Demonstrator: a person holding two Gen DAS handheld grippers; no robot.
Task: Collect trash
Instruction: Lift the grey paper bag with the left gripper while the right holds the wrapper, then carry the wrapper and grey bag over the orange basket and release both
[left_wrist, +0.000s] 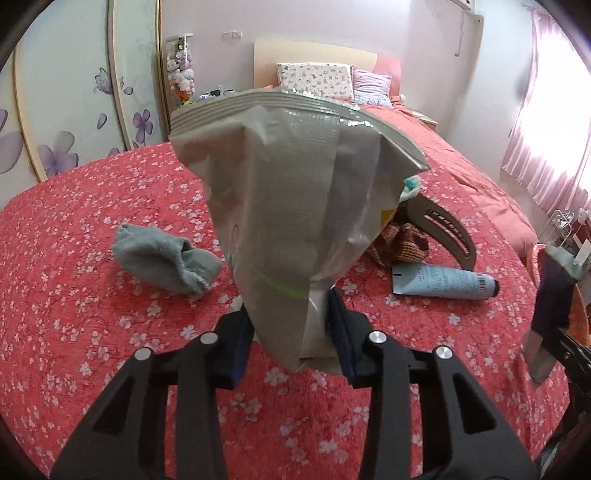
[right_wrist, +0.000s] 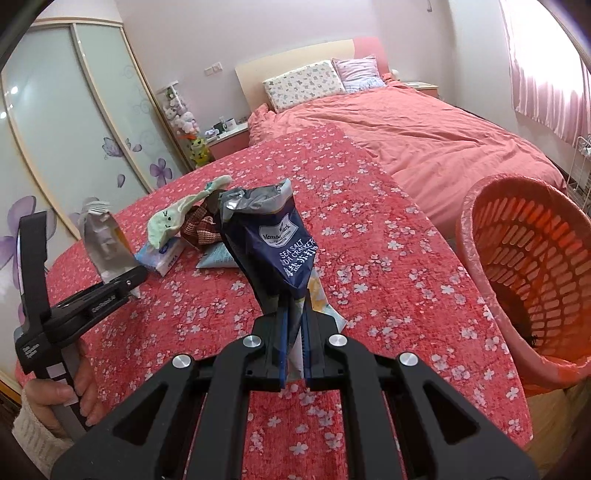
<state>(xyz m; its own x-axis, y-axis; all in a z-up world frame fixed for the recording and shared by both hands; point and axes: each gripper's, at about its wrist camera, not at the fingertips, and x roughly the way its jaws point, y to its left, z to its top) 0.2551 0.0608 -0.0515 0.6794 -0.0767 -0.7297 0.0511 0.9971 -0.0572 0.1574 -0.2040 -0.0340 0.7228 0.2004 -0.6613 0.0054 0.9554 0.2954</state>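
My left gripper (left_wrist: 290, 325) is shut on the bottom of a silver foil snack bag (left_wrist: 291, 192), which stands upright and fills the middle of the left wrist view. From the right wrist the same bag (right_wrist: 105, 240) shows at the left, clamped in the left gripper (right_wrist: 129, 282) that a hand (right_wrist: 55, 391) holds. My right gripper (right_wrist: 293, 332) is shut on a dark blue cracker bag (right_wrist: 277, 243), lifted above the red flowered bedspread (right_wrist: 388, 266). An orange trash basket (right_wrist: 517, 254) with a pink liner stands tilted at the right, beside the bed.
On the bedspread lie a grey sock (left_wrist: 166, 258), a pale blue tube (left_wrist: 443, 282), a plaid cloth (left_wrist: 402, 243), a green sock (right_wrist: 177, 214) and a tissue pack (right_wrist: 162, 258). Pillows (right_wrist: 303, 88) lie at the bed's far end.
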